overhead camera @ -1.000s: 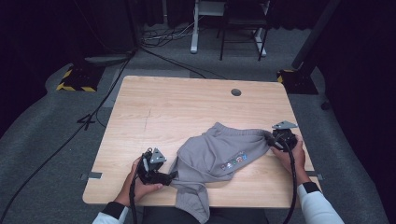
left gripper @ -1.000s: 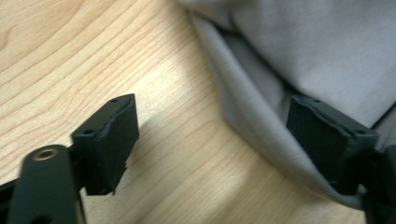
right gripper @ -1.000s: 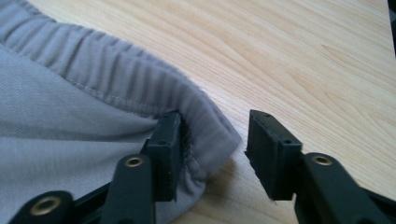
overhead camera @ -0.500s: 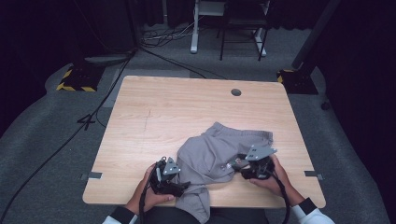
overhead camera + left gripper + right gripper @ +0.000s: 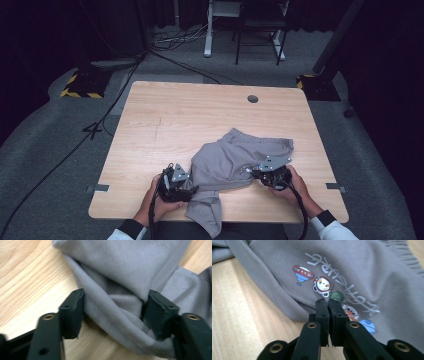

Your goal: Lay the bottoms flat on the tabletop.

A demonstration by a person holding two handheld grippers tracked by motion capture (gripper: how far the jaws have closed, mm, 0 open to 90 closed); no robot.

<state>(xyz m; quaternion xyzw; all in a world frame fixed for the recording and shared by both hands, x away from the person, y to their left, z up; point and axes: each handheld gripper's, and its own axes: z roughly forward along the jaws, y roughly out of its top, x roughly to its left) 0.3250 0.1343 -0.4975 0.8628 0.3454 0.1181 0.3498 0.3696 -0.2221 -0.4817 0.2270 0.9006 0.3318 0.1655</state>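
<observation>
On light wooden counter (image 5: 165, 125), crumpled grey cotton garment (image 5: 235, 160) unfolded. Left hand-held gripper (image 5: 113, 312) closing around fabric fold, not yet pinching; right hand-held gripper (image 5: 328, 310) together, whether pinching cloth unclear. Folding not yet begun.

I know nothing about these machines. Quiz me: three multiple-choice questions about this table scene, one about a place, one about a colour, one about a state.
1. Where does the garment lie?
A. near the table's front edge, partly hanging over it
B. at the far edge by the round hole
C. on the floor

2. What colour is the garment?
A. red
B. grey
C. green

3. How do the right tongs stand?
A. wide open
B. closed together
C. holding a cup

Answers:
1 A: the garment drapes over the table edge nearest the person.
2 B: its cloth is grey, with small cartoon prints.
3 B: the right tongs have their jaws pressed together.
</observation>
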